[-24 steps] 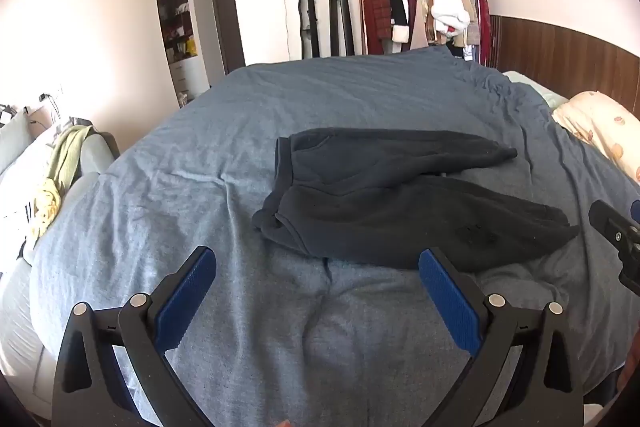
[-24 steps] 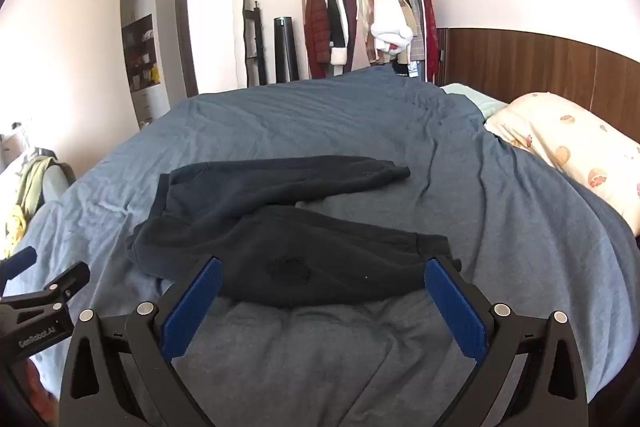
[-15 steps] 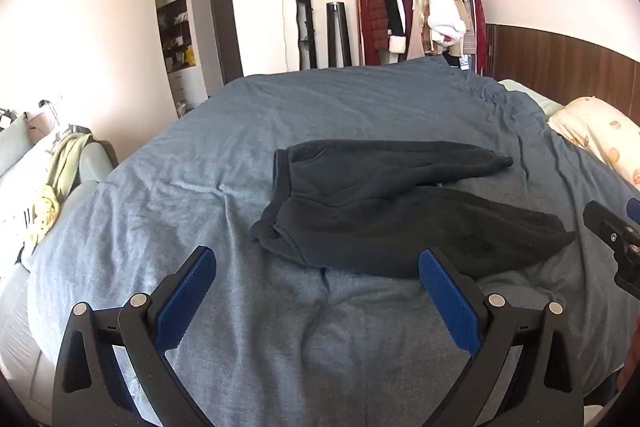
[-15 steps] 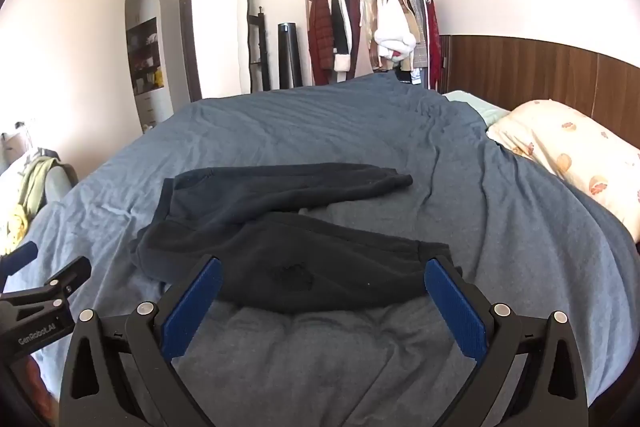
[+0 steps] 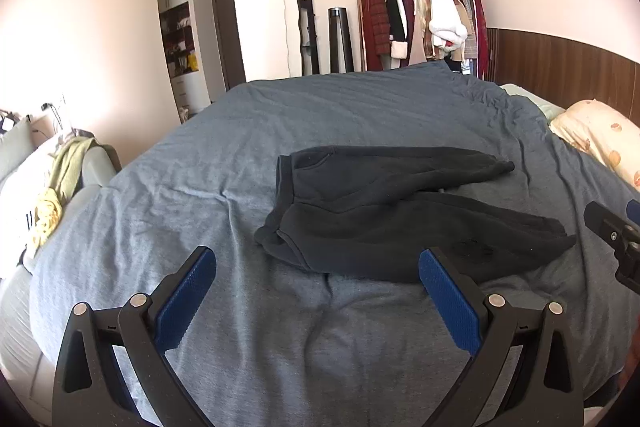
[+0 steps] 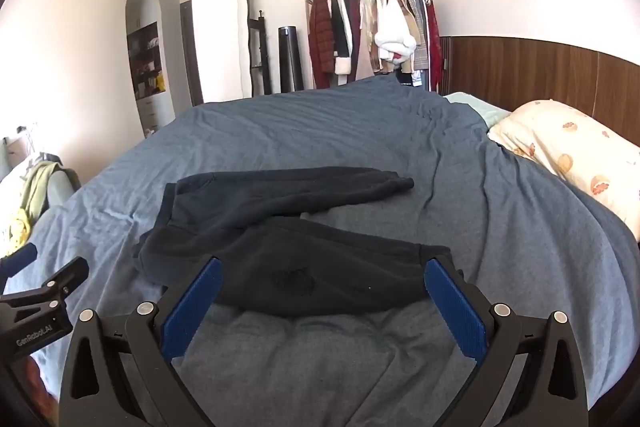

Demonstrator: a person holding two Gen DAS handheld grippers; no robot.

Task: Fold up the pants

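Note:
Dark pants (image 5: 384, 211) lie spread on the blue bedspread (image 5: 280, 327), waistband to the left, both legs running right in a narrow V. My left gripper (image 5: 316, 259) hovers open in front of the waistband end, nothing between its blue pads. In the right wrist view the pants (image 6: 288, 247) fill the middle. My right gripper (image 6: 322, 269) stands open above the near leg, close to its cuff, touching nothing. Each gripper shows at the edge of the other's view: the right gripper (image 5: 616, 239) and the left gripper (image 6: 36, 287).
A patterned pillow (image 6: 568, 151) lies at the bed's right by the wooden headboard panel (image 6: 540, 75). A clothes rack (image 5: 420, 19) stands behind the bed. A chair with green and yellow garments (image 5: 52, 187) sits at the left.
Both views have tilted up a little and drawn back: the pants sit slightly lower and farther in frame. Both grippers stay open.

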